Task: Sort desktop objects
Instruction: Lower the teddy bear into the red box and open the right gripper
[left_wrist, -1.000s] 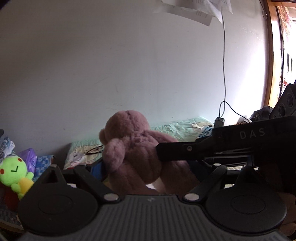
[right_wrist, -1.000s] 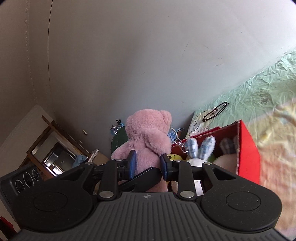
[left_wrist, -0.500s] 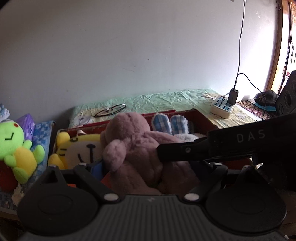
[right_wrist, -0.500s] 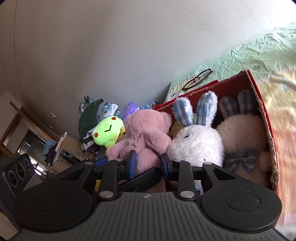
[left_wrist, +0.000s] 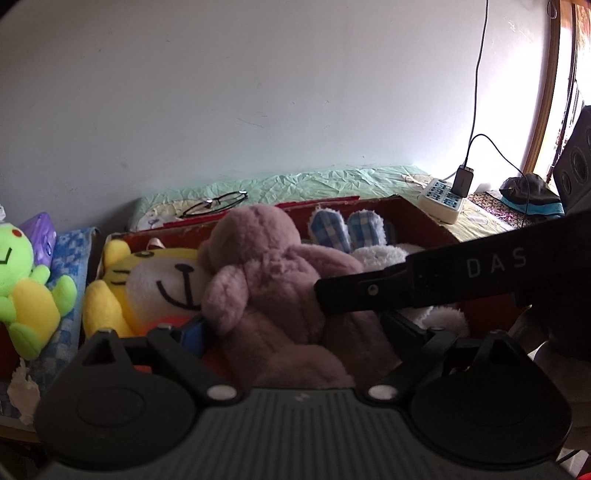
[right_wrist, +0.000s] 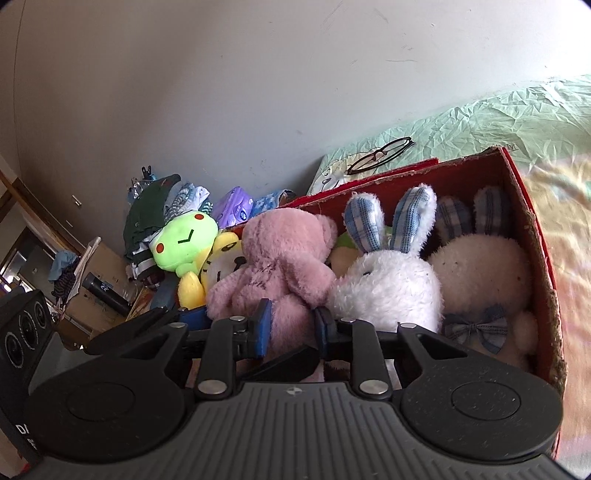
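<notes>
Pink bear (right_wrist: 284, 269) against box rim (right_wrist: 369, 182)

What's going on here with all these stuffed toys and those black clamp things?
A person is tidying plush toys into a red box, using two hand-held grippers. Both grip the pink teddy bear: the left gripper spans its body, and the right gripper pinches its lower part, its jaws having just closed further. The bear sits at the box, beside a white bunny. A green plush waits outside.

"DAS" on right tool (left_wrist: 424, 288)
</notes>
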